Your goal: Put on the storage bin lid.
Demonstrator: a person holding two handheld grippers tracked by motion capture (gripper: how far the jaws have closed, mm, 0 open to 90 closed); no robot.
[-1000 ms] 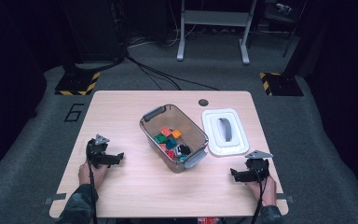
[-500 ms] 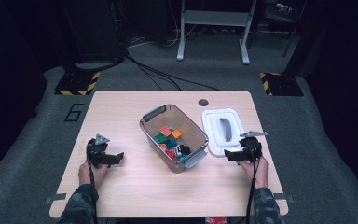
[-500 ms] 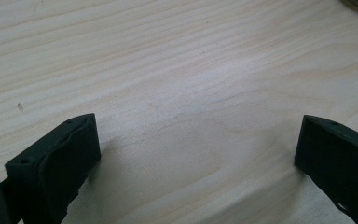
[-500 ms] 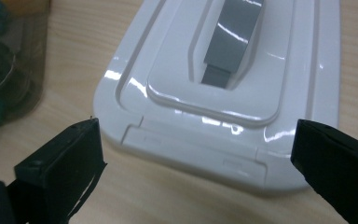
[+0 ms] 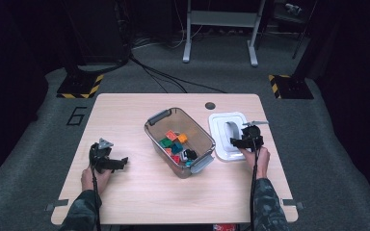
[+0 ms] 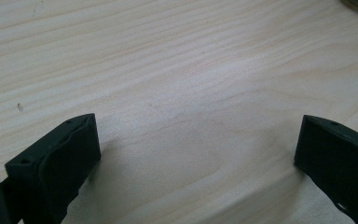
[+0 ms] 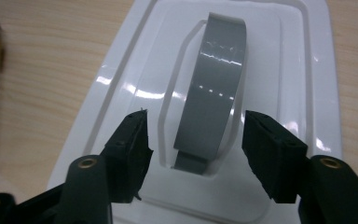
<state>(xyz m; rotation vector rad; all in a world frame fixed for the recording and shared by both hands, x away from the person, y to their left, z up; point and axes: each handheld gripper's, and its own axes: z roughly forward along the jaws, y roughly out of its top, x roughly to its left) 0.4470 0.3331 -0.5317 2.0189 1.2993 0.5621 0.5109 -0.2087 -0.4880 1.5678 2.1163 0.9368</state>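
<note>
A white lid (image 5: 220, 126) with a grey arched handle (image 7: 216, 93) lies on the table, right of a clear bin (image 5: 160, 119) holding several coloured blocks (image 5: 176, 142). My right gripper (image 5: 237, 142) hovers over the lid's near end. In the right gripper view its jaws (image 7: 193, 128) straddle the handle's near end with a gap on each side. They have just been closing and do not press on the handle. My left gripper (image 5: 118, 162) rests open on the bare wood at the left, nothing between its jaws (image 6: 198, 135).
The wooden table (image 5: 139, 202) has a round cable hole (image 5: 210, 105) near its far edge. The bin has grey latches at two corners. Dark floor with cables and stand feet surrounds the table.
The right hand has moved from the table's near right corner forward and left onto the white lid. Its jaws have narrowed around the handle. The left hand has kept still.
</note>
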